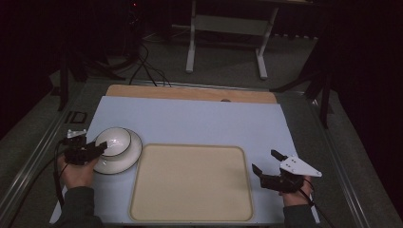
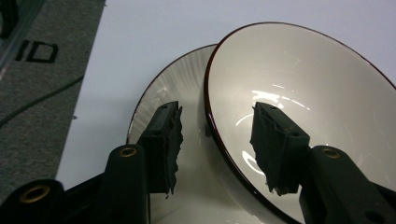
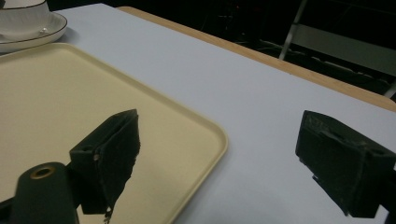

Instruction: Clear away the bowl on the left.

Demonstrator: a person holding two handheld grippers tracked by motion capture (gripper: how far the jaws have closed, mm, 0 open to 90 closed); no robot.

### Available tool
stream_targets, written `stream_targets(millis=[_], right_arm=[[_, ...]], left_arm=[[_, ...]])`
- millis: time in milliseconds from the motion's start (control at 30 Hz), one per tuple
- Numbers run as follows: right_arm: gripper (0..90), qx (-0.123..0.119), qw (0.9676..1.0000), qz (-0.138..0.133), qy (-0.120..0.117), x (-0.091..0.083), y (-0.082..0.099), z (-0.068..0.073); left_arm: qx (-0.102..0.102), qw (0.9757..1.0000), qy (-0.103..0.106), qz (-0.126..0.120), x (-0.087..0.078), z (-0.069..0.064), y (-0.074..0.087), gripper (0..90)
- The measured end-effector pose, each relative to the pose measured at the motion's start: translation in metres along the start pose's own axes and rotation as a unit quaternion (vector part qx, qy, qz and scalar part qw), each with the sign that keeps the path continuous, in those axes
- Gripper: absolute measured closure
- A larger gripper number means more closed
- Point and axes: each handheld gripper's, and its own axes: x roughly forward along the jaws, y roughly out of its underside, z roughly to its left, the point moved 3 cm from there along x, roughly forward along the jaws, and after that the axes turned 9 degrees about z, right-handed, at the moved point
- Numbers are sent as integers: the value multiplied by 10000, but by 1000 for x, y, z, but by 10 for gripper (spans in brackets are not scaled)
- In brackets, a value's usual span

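While the left gripper (image 2: 219, 144) straddles the rim of the glossy white dark-rimmed ceramic bowl (image 1: 114, 141) on its matching saucer (image 1: 129, 156), jaws unclosed: slip risk. Right gripper (image 1: 266, 162) open, idle beside the beige plastic tray (image 1: 190, 183).

The black two-jaw left gripper (image 2: 215, 144) has torn dark pads (image 2: 170, 140) and brass-ringed screw holes. The black right gripper (image 1: 267, 162) carries a grey three-cornered plate (image 1: 298, 166). Black cables trail from both. Dark sleeves (image 1: 78, 206) cover the forearms.
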Motion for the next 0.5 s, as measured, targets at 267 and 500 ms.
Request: stream_targets(millis=[267, 500], right_arm=[[134, -25, 10000, 10, 1, 1, 0, 0], [133, -49, 10000, 16, 16, 0, 0, 1]], left_arm=[[-13, 9999, 16, 160, 7, 0, 0, 620], [-92, 9997, 87, 219, 8, 0, 0, 678]])
